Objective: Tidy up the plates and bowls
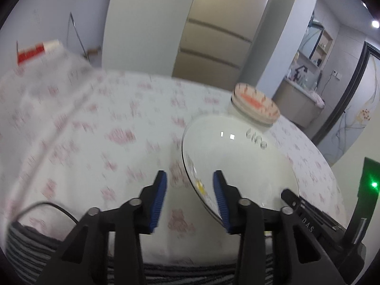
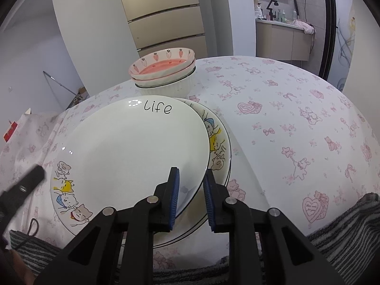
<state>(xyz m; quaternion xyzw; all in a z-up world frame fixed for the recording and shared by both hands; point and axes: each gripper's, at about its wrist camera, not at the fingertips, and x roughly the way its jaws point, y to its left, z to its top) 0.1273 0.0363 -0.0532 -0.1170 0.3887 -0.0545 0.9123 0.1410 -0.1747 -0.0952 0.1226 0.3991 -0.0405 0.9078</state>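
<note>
A white plate with cat drawings and the word "life" (image 2: 133, 147) is tilted over a matching plate (image 2: 219, 156) that lies on the table. My right gripper (image 2: 191, 178) straddles the top plate's right rim, one finger above and one below, gripping it. My left gripper (image 1: 190, 178) is open and empty, just left of the plate's rim (image 1: 237, 156). Behind the plates stand pink strawberry bowls (image 2: 163, 65) stacked on a white ribbed bowl (image 2: 171, 86); the stack shows in the left wrist view (image 1: 255, 105).
The round table wears a white cloth with pink prints (image 2: 296, 123). A striped grey cloth (image 2: 344, 223) lies at the near edge. A red and white box (image 1: 35, 51) sits far left. A fridge (image 2: 163, 14) stands behind the table.
</note>
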